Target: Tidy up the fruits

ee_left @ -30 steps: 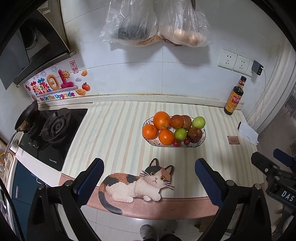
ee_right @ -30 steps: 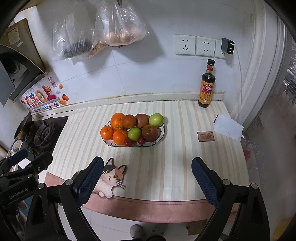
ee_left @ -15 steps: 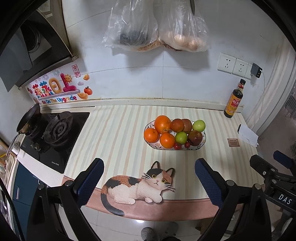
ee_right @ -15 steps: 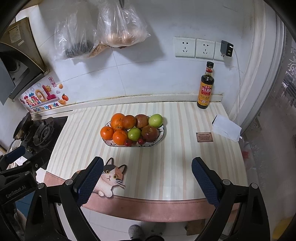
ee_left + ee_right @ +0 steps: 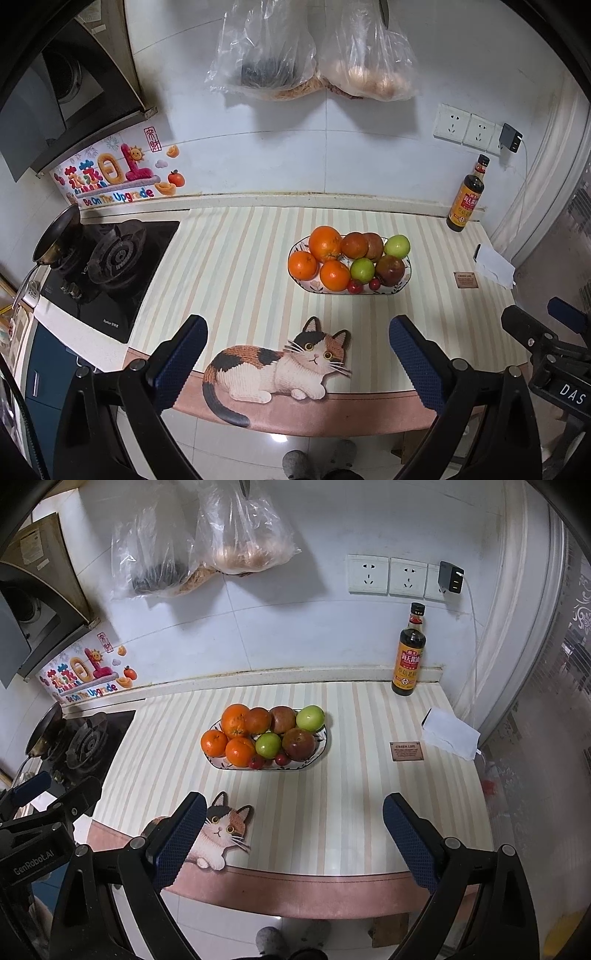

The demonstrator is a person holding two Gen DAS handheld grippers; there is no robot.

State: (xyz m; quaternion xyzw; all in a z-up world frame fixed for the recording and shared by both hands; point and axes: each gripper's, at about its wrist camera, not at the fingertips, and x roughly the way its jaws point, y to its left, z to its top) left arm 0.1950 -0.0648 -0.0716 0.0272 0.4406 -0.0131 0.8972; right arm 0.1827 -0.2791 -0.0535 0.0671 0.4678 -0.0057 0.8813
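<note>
An oval patterned plate (image 5: 405, 281) (image 5: 320, 749) on the striped counter holds a pile of fruit: three oranges (image 5: 325, 243) (image 5: 236, 720), two green apples (image 5: 397, 246) (image 5: 311, 718), dark red fruits (image 5: 390, 270) (image 5: 299, 744) and small red ones (image 5: 355, 285). My left gripper (image 5: 298, 354) is open and empty, held above the counter's front edge, well short of the plate. My right gripper (image 5: 293, 830) is open and empty too, at the front edge, to the right of the left one.
A cat-shaped mat (image 5: 277, 363) lies at the counter's front edge. A gas hob (image 5: 107, 266) with a pan is at the left. A sauce bottle (image 5: 409, 653), a white packet (image 5: 448, 736) and a small brown card (image 5: 405, 751) are at the right. Plastic bags (image 5: 314, 55) hang on the wall.
Both grippers have drawn back and up slightly; the plate looks a little farther away. Nothing on the counter has moved.
</note>
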